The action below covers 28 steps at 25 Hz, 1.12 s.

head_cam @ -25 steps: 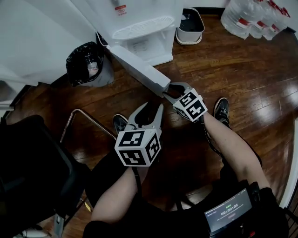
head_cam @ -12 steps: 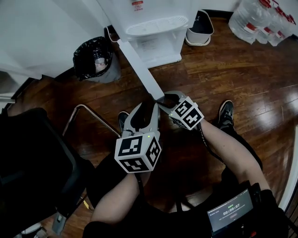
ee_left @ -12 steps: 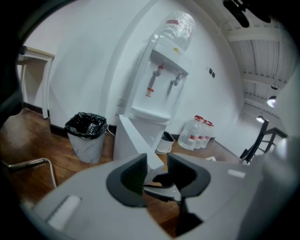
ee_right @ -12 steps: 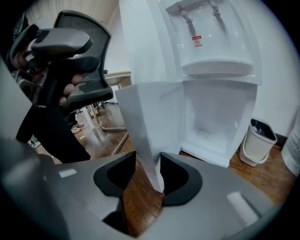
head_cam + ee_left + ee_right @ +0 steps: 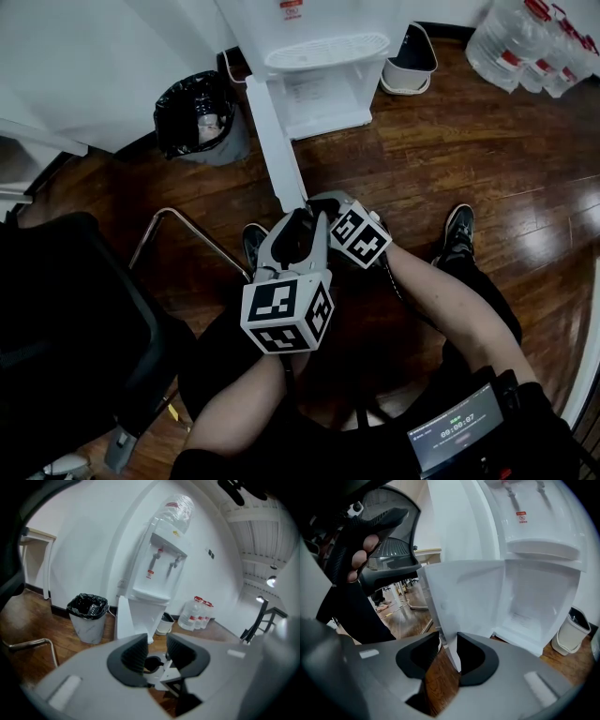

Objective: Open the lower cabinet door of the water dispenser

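The white water dispenser (image 5: 319,37) stands at the top of the head view. Its lower cabinet (image 5: 319,94) shows an empty white inside (image 5: 534,606). The cabinet door (image 5: 272,141) sticks out towards me, seen edge-on. My right gripper (image 5: 323,200) is at the door's free end. In the right gripper view the door's lower edge (image 5: 450,639) lies between the closing jaws of the right gripper (image 5: 447,648), against the right pad, with a sliver of floor beside the left pad. My left gripper (image 5: 298,217) hovers just behind, its jaws closing a little, and the left gripper (image 5: 157,646) holds nothing.
A bin with a black liner (image 5: 192,117) stands left of the dispenser, a small white bin (image 5: 410,52) to its right, and water bottles (image 5: 525,42) at the far right. A metal chair frame (image 5: 178,234) and a black chair (image 5: 66,319) crowd the left. Shoes (image 5: 459,225) rest on the wood floor.
The door has swung wider, from a slant to pointing almost straight at me. My right gripper went left with its end and now sits beside the left gripper, jaws narrower.
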Available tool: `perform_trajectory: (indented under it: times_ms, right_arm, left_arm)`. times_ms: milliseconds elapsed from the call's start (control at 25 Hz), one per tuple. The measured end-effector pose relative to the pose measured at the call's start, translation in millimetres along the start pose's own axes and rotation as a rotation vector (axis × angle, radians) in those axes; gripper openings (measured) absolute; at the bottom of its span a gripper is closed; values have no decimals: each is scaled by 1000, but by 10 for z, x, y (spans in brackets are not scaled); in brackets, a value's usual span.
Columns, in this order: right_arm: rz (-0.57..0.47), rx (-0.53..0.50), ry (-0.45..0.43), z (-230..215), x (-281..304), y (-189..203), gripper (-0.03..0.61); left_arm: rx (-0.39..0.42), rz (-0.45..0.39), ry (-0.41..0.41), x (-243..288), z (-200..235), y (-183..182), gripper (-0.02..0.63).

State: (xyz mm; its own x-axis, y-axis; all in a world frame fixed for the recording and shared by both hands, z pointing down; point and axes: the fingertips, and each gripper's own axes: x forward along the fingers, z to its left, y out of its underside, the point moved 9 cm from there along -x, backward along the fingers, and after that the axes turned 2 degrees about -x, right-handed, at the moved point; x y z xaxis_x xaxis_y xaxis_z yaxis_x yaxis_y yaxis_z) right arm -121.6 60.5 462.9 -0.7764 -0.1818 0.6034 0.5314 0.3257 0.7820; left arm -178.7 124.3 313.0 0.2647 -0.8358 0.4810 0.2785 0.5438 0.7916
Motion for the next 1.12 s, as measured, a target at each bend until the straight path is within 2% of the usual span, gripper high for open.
perform_trajectory:
  times_ms: [120,280,440,600,720,840,960,1040,1120]
  right_arm:
    - [-19,18,10,21,-78,1,121]
    - [-47,76,40,15,-417,44,75]
    - [-138,240,125,-53,-948,39,58]
    - [-237,363,233,58,-1507,-64,57]
    - [-271,375,323,207,-1797,-54,57]
    - [-280,332,395,308,-1881,29,57]
    - [-279,372,389,295,-1796,132,57]
    - [-285,404,363,256,-1732,130,57]
    - [-296,394,344,237,-1704,74,57]
  left_arm:
    - [-7,-8,6,-23,-5,-15,147]
    - [-17,-28,33,-35,-85,-39,140]
    - [-19,-56,59,-78,-208,-53,140]
    - [57,-85,87,-191,-254,118,140]
    - [65,-55,103,-283,-218,348,132]
    - [62,11,121,-288,-215,546,132]
    - [51,73,154,-243,-246,639,132]
    - [47,77,178,-213,-298,604,132]
    - [55,58,199,-191,-360,536,130]
